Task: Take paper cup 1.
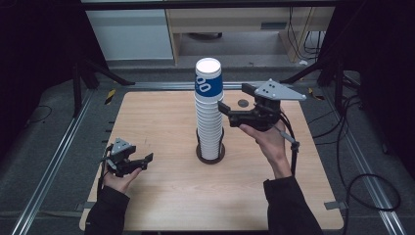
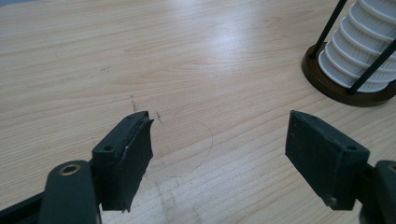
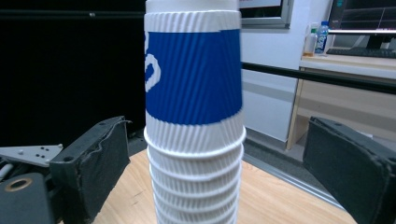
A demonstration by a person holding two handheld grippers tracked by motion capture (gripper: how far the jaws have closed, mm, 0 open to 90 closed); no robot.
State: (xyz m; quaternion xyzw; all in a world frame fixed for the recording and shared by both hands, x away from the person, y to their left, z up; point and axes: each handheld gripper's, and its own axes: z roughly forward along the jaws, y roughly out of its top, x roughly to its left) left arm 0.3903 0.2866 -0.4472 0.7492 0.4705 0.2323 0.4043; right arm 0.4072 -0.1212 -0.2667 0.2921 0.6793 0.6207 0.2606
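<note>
A pale wooden surface (image 1: 161,122) carries everything, its near edge cut off by the bottom of the high view behind the person's two dark sleeves. At its middle rises a tall stack of ribbed white paper cups (image 1: 209,117), seated upside down in a round dark-brown holder (image 1: 211,155) with thin black upright rods; the lowest cups are partly screened by those rods, and in the left gripper view the holder (image 2: 336,84) is cropped at the right edge so that just its base and a few cup rims (image 2: 359,46) show. The top cup (image 1: 209,81) wears a blue sleeve with white lettering that curves out of sight and cannot be read; in the right gripper view this cup (image 3: 194,74) is slightly blurred and its top runs out of frame. The right gripper (image 1: 230,110) is raised beside the upper stack, its jaws spread wide to either side of the cups with clear gaps, touching nothing. The left gripper (image 1: 147,159) sits low near the surface's left front, well apart from the stack, its jaws also wide apart over bare wood marked by a faint pencilled circle (image 2: 187,149).
</note>
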